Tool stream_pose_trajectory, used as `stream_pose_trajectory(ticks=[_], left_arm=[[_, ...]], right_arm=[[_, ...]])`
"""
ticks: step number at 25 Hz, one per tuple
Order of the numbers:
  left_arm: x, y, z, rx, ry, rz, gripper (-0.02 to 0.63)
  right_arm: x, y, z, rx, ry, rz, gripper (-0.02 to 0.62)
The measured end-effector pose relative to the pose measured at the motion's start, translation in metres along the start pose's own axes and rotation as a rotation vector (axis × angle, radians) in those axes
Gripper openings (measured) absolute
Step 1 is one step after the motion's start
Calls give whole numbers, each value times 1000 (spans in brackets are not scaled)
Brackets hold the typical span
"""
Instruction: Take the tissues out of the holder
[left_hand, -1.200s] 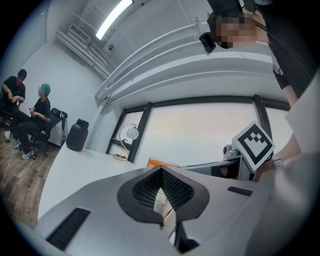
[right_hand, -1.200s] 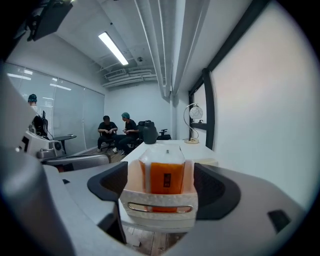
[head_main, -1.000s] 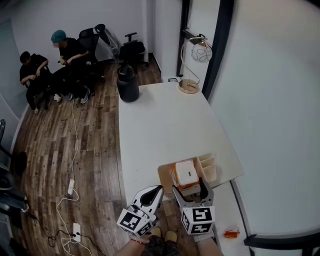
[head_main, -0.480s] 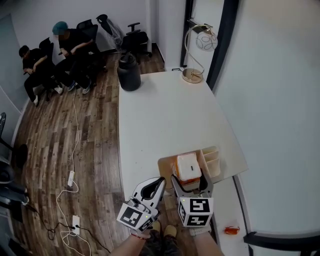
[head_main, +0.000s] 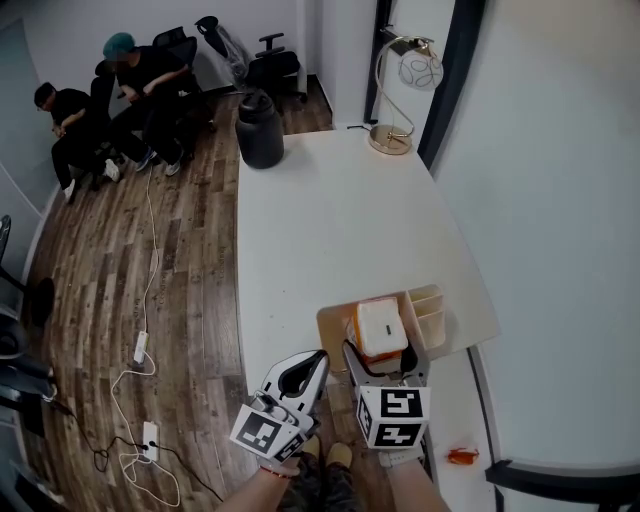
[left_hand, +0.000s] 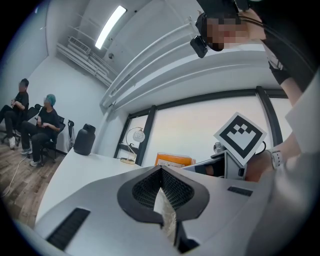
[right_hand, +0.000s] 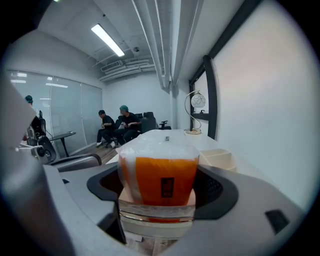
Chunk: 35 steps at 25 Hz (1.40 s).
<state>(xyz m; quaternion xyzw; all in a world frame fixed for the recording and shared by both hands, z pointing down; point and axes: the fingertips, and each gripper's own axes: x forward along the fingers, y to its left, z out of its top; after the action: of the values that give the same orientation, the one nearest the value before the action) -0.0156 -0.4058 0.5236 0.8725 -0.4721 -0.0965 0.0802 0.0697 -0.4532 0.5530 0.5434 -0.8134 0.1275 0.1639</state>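
An orange tissue pack (head_main: 380, 328) in clear wrap stands upright in the pale wooden holder (head_main: 428, 312) at the table's near edge. My right gripper (head_main: 383, 352) is open, one jaw on each side of the pack's lower part. In the right gripper view the tissue pack (right_hand: 159, 175) fills the gap between the jaws, with a narrow gap at each pad, and the holder's side compartments (right_hand: 218, 157) show to the right. My left gripper (head_main: 316, 360) hangs shut just left of the holder, off the table's corner. A whitish sliver shows between its jaws (left_hand: 161, 172); I cannot tell what it is.
A white table (head_main: 330, 220) runs away from me, with a black jug (head_main: 260, 130) at its far left corner and a gold lamp (head_main: 396, 95) at the far right. A wall lies close on the right. Two people (head_main: 110, 90) sit far left; cables (head_main: 140, 350) lie on the wood floor.
My right gripper has moved forward so that its jaws now flank the tissue pack. The left gripper has stayed shut beside it. The head view has shifted slightly.
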Motion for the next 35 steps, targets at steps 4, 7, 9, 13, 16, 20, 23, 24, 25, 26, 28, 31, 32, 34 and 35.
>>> stream_pose_trajectory(ticks=[4, 7, 9, 13, 16, 20, 23, 24, 25, 26, 28, 31, 32, 34, 35], left_arm=[[-2, 1, -1, -7, 0, 6, 5], [-2, 3, -1, -9, 0, 6, 5], [-2, 3, -3, -15, 3, 7, 5], [-2, 3, -3, -34, 5, 8, 5], [-1, 3, -1, -30, 6, 6, 5], [-1, 2, 7, -21, 3, 5, 5], [1, 2, 14, -18, -1, 3, 5], [1, 2, 16, -17, -2, 1, 5], [2, 1, 17, -15, -1, -1, 5], [3, 1, 19, -14, 0, -3, 5], [4, -1, 23, -11, 1, -11, 5], [7, -3, 30, 3, -6, -31, 5], [7, -3, 34, 6, -9, -33, 5], [8, -2, 42, 6, -10, -27, 5], [8, -3, 46, 7, -10, -26, 5]], right_arm=[[0, 1, -2, -52, -14, -17, 403], [0, 1, -2, -82, -19, -17, 403], [-1, 0, -3, -99, -14, -25, 391], [-4, -1, -5, -98, -2, -15, 309], [-4, 0, -4, -91, 4, -1, 288], [-8, -1, 4, -68, -17, 12, 277], [-12, 0, 14, -70, -29, 26, 275], [-13, 0, 17, -72, -33, 27, 275], [-14, 1, 20, -72, -38, 28, 275], [-15, 1, 23, -70, -43, 31, 275], [-18, 2, 28, -60, -52, 40, 275], [-24, 4, 37, -50, -66, 47, 275], [-25, 4, 41, -49, -72, 48, 275], [-29, 6, 47, -50, -83, 50, 275], [-32, 6, 50, -50, -88, 51, 275]])
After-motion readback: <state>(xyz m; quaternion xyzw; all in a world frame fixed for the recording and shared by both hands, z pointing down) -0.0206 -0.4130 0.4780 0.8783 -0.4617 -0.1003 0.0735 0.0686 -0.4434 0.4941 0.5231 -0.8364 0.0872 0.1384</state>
